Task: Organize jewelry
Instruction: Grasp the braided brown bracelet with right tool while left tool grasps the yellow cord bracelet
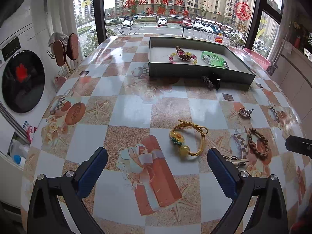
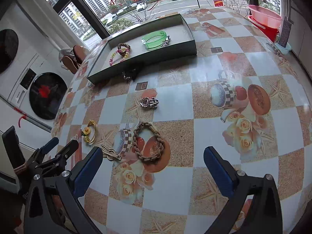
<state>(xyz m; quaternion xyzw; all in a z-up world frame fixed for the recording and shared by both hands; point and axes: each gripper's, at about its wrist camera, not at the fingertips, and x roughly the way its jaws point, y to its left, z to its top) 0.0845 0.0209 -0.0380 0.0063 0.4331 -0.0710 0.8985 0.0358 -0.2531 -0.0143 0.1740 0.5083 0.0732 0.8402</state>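
A dark green tray at the table's far side holds a green bangle, a bead bracelet and a small silver piece. On the table lie a yellow cord bracelet, a brown braided bracelet, a silver heart charm, a wooden clip and a dark clip by the tray. My left gripper is open just short of the yellow bracelet. My right gripper is open over the braided bracelet.
Washing machines stand to the left of the table. A window is behind the tray. Pink and red basins sit at the far right. The left gripper shows in the right wrist view.
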